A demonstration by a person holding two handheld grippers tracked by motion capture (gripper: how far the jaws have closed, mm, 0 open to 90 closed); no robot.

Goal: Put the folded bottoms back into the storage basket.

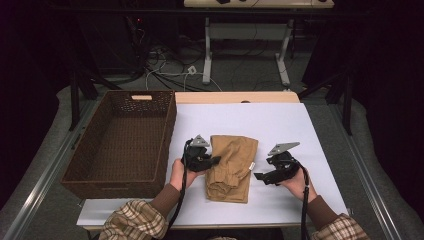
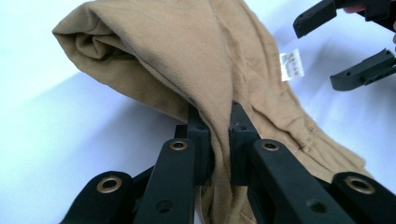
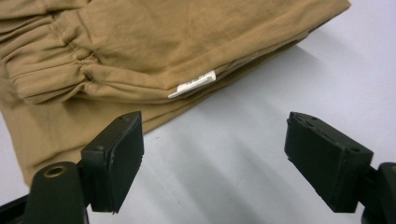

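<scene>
Left gripper view: the left gripper (image 2: 219, 135) pinches the tan garment's (image 2: 187, 56) edge; the right gripper (image 3: 212, 161) gapes wide beside it, holding nothing.

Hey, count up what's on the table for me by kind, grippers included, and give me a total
Folded tan garment: 1
Brown wicker basket: 1
Black hand-held grippers: 2, the left gripper shut on the garment's edge, the right gripper open beside it
Total: 4
</scene>
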